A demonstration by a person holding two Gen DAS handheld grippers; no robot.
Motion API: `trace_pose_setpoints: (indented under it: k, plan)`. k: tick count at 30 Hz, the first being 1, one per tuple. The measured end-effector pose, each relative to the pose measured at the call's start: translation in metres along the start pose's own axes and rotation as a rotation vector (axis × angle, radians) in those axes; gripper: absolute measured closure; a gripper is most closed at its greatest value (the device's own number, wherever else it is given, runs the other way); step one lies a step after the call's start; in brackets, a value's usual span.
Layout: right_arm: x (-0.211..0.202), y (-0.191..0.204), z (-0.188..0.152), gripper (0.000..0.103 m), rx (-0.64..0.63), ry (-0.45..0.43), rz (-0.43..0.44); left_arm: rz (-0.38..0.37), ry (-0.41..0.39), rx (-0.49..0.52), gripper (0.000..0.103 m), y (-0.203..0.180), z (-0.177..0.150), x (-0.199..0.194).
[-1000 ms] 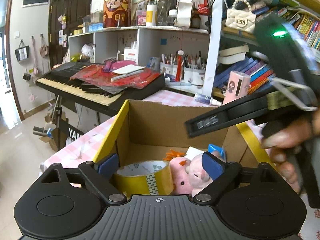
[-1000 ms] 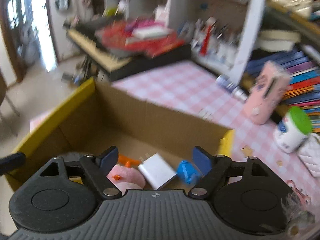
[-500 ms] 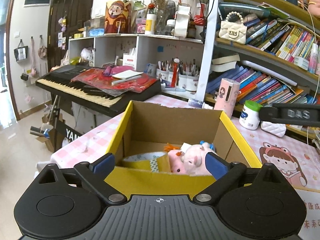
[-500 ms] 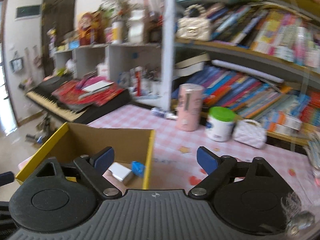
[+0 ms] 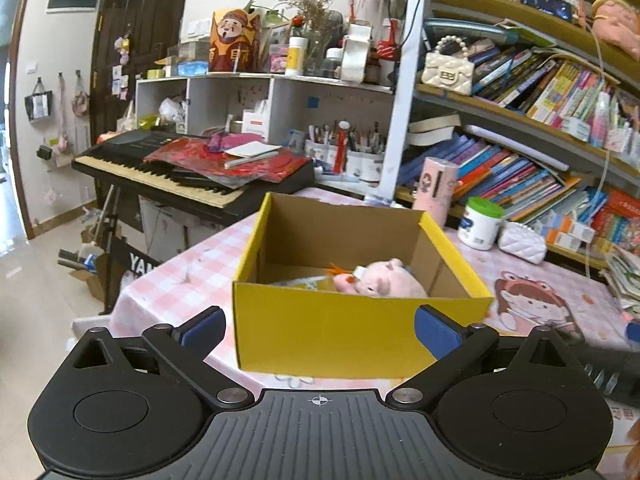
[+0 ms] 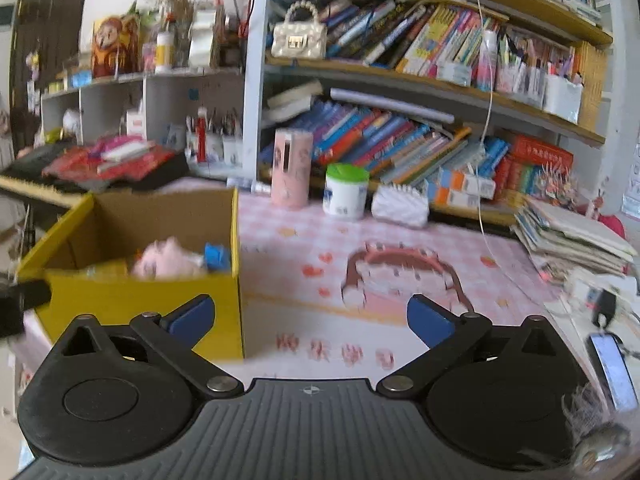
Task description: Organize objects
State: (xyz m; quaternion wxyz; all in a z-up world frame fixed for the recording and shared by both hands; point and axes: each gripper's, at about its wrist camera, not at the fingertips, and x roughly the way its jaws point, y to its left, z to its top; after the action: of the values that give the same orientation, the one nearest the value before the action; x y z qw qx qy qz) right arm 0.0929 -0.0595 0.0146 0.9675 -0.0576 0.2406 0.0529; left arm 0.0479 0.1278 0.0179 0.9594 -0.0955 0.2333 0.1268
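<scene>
A yellow cardboard box (image 5: 360, 344) stands on the pink checked tablecloth (image 5: 192, 280). Inside it lie a pink pig plush (image 5: 384, 280), a sliver of yellow tape roll (image 5: 308, 282) and something orange. My left gripper (image 5: 319, 326) hangs in front of the box's near wall, its jaws opening wide with nothing between them. In the right wrist view the box (image 6: 132, 304) is at the left, with the plush (image 6: 168, 264) and a blue object (image 6: 218, 256) inside. My right gripper (image 6: 311, 316) is beside the box over the tablecloth, jaws opening, holding nothing.
Behind the box stand a pink cylinder (image 5: 434, 188), a white jar with a green lid (image 5: 480, 224) and a white quilted purse (image 5: 522, 242). A keyboard (image 5: 180, 176) lies to the left. A stack of books (image 6: 572, 240) and a phone (image 6: 612, 372) sit on the right.
Both grippers drew back out of the box and their jaws widened. The left one now faces the box's front wall. The right one swung right toward the table and shelves.
</scene>
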Motion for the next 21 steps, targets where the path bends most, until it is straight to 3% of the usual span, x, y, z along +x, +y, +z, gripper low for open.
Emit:
trace_pose_setpoints:
  k: [4, 13, 21]
  plan:
    - [-0.014, 0.003, -0.018, 0.0, -0.015, 0.057, -0.01, -0.058, -0.002, 0.027, 0.001, -0.01, -0.006, -0.01]
    - [-0.051, -0.006, -0.045, 0.0, 0.006, 0.078, -0.041, -0.176, 0.015, 0.124, 0.0, -0.04, -0.024, -0.03]
    - [-0.062, -0.014, -0.034, 0.0, 0.098, 0.054, -0.054, -0.208, -0.002, 0.153, 0.0, -0.057, -0.02, -0.038]
